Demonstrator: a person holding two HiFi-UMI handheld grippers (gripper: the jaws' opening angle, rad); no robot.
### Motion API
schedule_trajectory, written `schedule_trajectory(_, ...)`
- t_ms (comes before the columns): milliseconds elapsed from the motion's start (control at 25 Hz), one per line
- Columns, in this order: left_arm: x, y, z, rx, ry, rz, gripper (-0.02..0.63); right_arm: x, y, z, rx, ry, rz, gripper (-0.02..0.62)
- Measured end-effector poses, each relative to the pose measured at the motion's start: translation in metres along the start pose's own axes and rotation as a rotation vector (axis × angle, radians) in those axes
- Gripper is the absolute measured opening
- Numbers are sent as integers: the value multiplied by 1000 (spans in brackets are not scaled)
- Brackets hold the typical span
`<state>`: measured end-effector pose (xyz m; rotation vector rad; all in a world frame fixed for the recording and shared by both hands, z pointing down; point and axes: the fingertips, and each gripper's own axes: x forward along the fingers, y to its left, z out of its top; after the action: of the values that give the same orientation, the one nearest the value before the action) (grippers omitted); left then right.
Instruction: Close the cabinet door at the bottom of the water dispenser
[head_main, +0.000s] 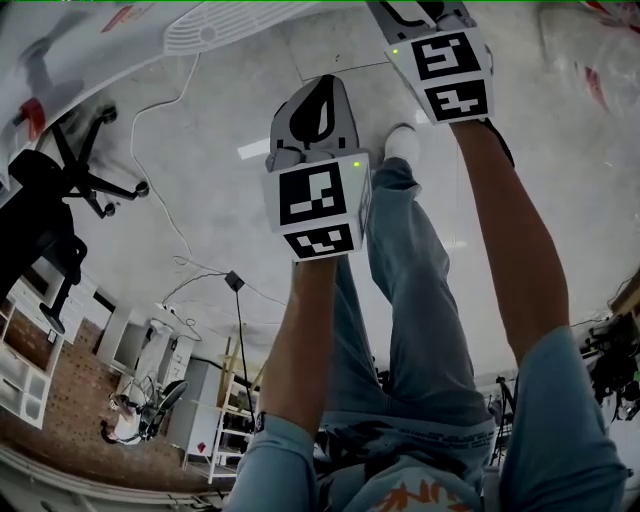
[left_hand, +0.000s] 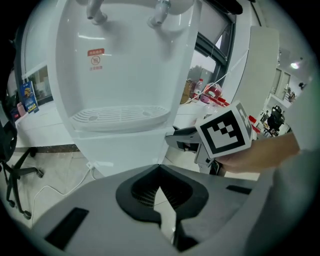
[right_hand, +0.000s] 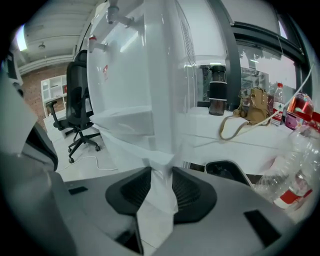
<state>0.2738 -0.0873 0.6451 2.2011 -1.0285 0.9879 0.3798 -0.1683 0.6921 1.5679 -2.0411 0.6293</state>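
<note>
The head view looks steeply down from above onto the floor (head_main: 200, 150), the water dispenser (head_main: 215, 30) at its far edge; the left gripper view faces the dispenser's front from close by, with the right gripper (left_hand: 176, 136) at its right; the right gripper view looks along the dispenser's side from very near, an office chair (right_hand: 77, 100) far left; all three share the dispenser.

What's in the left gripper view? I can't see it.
A tall white water dispenser fills the picture, two taps above its drip tray. The left tongs point at it, tips together, holding nothing. The right gripper, in a hand, reaches in from the right.
</note>
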Motion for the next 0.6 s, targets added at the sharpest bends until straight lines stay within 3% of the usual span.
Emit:
schedule_trajectory(280,2,-8,4,-6,-3,1,8,7,-12,6,81,-3,-8,124)
schedule_trajectory(480,-3,-13,6,-17,-14,5,8,8,-15,6,61,42,-54,91)
schedule_trajectory(600,-10,-14,6,-26,-26,3,8,6,-14,2,108,59,-75,72)
